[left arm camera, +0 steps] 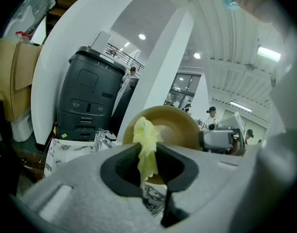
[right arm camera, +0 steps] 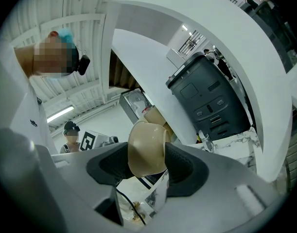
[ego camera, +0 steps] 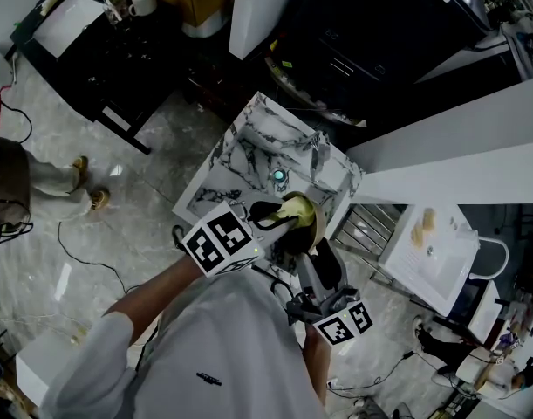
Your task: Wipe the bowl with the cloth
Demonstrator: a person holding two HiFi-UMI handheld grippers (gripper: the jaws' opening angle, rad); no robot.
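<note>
Two claws meet above a marble-patterned table (ego camera: 249, 142). My right gripper (right arm camera: 147, 165) is clamped on the wall of the tan bowl (right arm camera: 146, 147), holding it in the air. My left gripper (left arm camera: 147, 165) is pinched shut on the yellow cloth (left arm camera: 146, 140), right at the bowl's open face.

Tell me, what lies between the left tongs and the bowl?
The yellow cloth, pinched in the left tongs, rises in front of the bowl; the left gripper view shows it.
</note>
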